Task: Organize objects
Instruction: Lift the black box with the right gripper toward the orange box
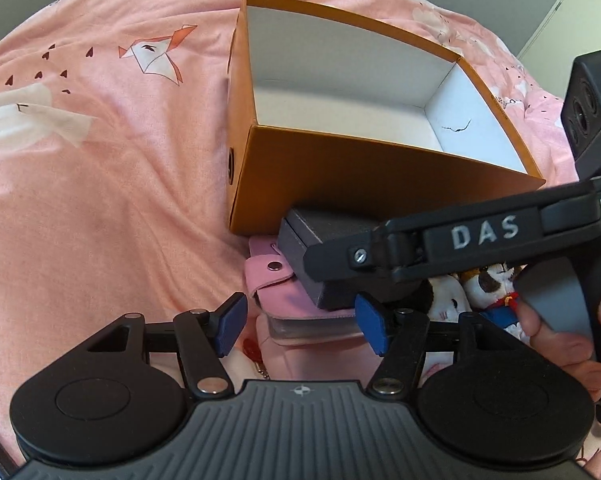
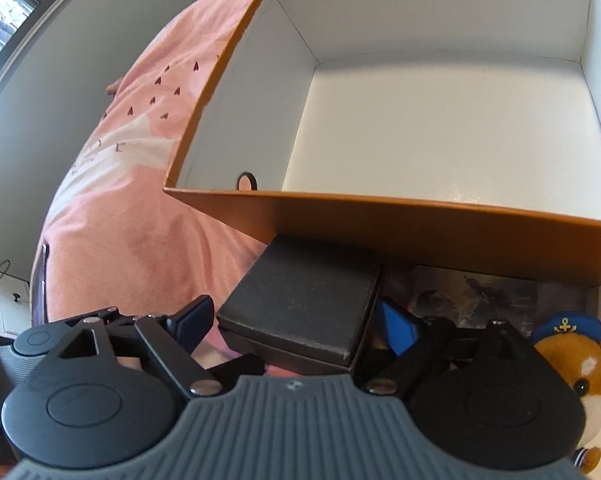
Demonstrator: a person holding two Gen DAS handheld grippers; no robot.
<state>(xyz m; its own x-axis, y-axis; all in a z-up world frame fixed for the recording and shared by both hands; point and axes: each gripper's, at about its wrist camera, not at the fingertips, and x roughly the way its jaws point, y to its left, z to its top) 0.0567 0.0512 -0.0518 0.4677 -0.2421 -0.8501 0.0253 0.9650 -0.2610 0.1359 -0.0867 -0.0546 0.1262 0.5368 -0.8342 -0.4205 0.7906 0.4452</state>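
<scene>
An open orange cardboard box (image 1: 340,172) with a white empty inside stands on the pink bedspread; it also shows in the right wrist view (image 2: 380,216). In front of it a small black box (image 2: 300,308) lies between the blue pads of my right gripper (image 2: 296,330), whose jaws stand around it, touching or nearly so. In the left wrist view the black box (image 1: 320,232) rests over a pink wallet (image 1: 280,284). My left gripper (image 1: 304,322) is open, its pads to either side of the wallet.
A plush dog in a blue sailor cap (image 2: 576,364) lies at the right, also seen in the left wrist view (image 1: 488,284). A dark picture card (image 2: 480,296) lies under the box's front wall. Pink bedspread (image 1: 100,200) spreads left. A grey wall (image 2: 40,120) stands beyond.
</scene>
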